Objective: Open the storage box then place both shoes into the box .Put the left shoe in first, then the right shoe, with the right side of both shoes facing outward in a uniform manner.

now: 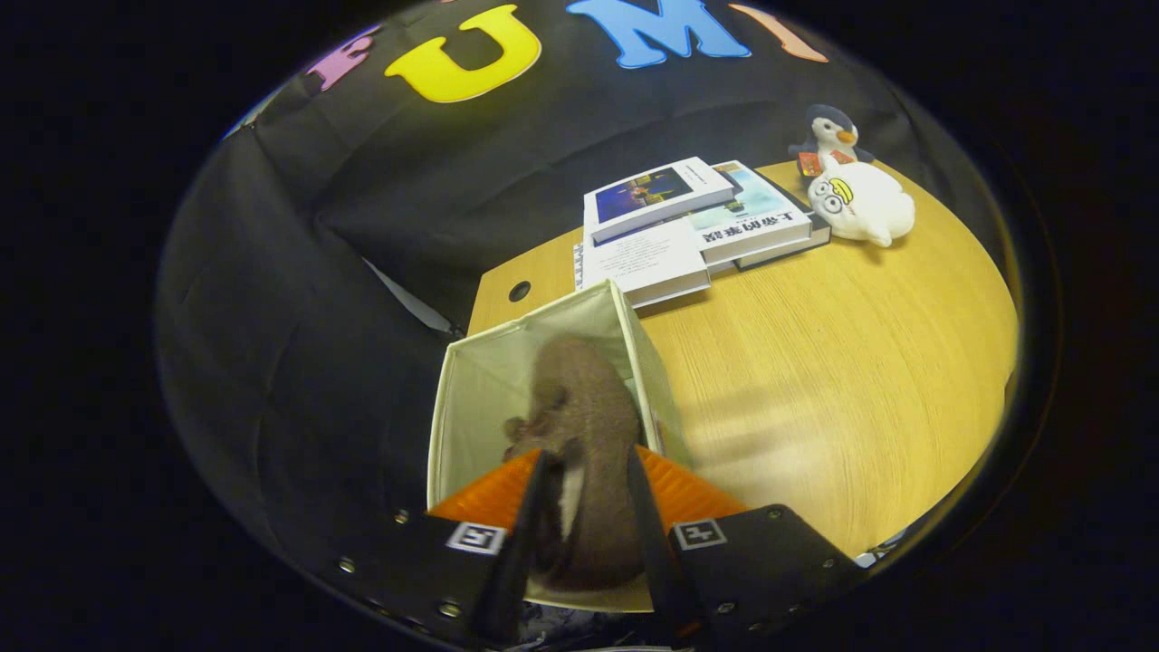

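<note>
Table [815, 362]: one, light wood, with a round hole [520, 291] near its far corner; it carries everything else here.
Box [471, 389]: one, pale fabric, open at the top, standing at the table's near edge, directly under and ahead of the fingers. Its far corner reaches almost to the books.
Books [675, 226]: I count about four in a loose, overlapping heap beyond the box; the exact number lower down is hard to make out.
Shoe [589, 426]: one, brown and fuzzy, hanging down into the box's mouth, its length running away from the gripper. It lies along the box's right wall, with bare lining showing on its left. Which shoe of the pair it is I cannot tell. Whether it touches the box's floor I cannot tell either.
Plush toys: two at the far side of the table, just beside the books: a white round one [865, 210] lying down, and a smaller penguin [828, 136] upright behind it, touching it.
Gripper [589, 507]: one, fingers drawn in to about the shoe's width, one pressing each side of the shoe's near end, so it is clamped on the shoe, poised over the box opening.
</note>
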{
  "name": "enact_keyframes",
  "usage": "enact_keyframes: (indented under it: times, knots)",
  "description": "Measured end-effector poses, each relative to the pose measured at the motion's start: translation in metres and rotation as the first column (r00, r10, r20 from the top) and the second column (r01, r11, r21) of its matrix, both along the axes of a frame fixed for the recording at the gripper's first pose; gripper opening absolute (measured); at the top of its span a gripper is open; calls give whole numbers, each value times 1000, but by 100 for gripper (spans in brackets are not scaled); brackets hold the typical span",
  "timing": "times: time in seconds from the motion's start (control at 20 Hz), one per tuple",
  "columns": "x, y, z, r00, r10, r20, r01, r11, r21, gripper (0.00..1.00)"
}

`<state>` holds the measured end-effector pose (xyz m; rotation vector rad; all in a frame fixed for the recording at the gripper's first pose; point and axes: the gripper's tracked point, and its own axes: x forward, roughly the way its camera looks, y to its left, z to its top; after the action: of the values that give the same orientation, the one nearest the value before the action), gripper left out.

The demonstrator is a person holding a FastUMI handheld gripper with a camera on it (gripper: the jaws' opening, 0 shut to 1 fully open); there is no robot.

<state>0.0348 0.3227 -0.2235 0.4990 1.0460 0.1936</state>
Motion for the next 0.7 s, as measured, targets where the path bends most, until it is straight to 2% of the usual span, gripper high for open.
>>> enact_keyframes:
  times: [0.1,0.2,0.35,0.55,0.7]
  knots:
    - [1,-3,12,998,22,51,-21,999,-26,99]
    - [4,-14,27,993,46,110,-38,997,-73,98]
    - [10,-31,54,977,54,207,-38,996,-81,98]
    - [15,-72,84,944,91,317,-49,989,-138,98]
    - [17,-110,109,913,101,395,-31,983,-180,98]
